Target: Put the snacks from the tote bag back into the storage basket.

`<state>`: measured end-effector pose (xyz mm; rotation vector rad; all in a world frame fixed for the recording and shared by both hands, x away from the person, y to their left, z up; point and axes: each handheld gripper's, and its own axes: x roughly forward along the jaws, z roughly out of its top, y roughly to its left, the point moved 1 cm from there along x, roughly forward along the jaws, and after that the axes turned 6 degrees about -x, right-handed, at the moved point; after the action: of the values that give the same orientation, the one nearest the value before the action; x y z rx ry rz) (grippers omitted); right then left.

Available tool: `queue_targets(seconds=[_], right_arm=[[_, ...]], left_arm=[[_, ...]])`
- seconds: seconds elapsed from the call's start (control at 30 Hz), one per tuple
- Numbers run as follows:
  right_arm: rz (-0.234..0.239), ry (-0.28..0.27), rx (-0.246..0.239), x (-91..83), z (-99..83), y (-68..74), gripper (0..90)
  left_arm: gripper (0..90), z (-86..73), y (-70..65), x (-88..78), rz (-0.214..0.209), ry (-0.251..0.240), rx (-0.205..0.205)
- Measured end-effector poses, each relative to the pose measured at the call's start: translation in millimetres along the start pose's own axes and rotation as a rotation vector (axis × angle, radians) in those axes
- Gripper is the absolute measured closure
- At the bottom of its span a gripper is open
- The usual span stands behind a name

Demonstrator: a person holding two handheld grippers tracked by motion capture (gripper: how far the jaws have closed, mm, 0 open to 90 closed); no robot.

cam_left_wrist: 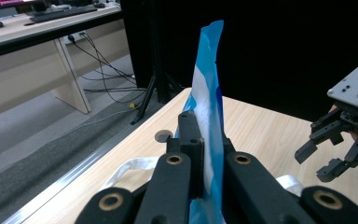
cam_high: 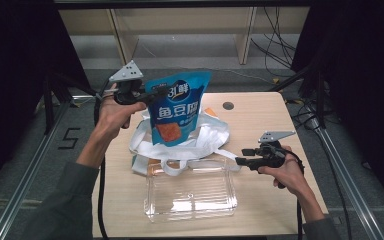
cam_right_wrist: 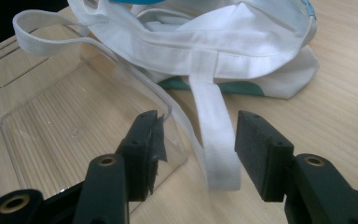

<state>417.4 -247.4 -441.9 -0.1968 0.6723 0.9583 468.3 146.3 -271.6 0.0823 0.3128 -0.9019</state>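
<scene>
The blue snack bag (cam_high: 176,107) hangs upright above the white tote bag (cam_high: 180,140), pinched at its upper edge by the left gripper (cam_high: 147,95), jaws clamped tight on the foil. Good hold; I'd keep it vertical so it clears the tote's mouth without snagging. The clear tray (cam_high: 190,192) waits at six o'clock from the tote, probably the place to set it down. At three o'clock the right gripper (cam_high: 242,156) sits low, jaws apart and empty, straddling a tote strap (cam_right_wrist: 216,140) beside the tray's corner.
</scene>
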Motion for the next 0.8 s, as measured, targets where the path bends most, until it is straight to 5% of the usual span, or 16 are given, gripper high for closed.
queue_targets(seconds=[0.3, 0.8], right_arm=[[-0.012, -0.003, -0.022, 0.4, -0.6, -2.0, 50.4], [-0.038, -0.008, 0.045, -9.8, -12.0, -8.4, 50.4]], left_arm=[[89.6, 16.1, -24.1, -19.3, -0.032, -0.029, 0.005], [89.6, 19.7, -73.6, -27.5, -0.119, -0.045, 0.031]])
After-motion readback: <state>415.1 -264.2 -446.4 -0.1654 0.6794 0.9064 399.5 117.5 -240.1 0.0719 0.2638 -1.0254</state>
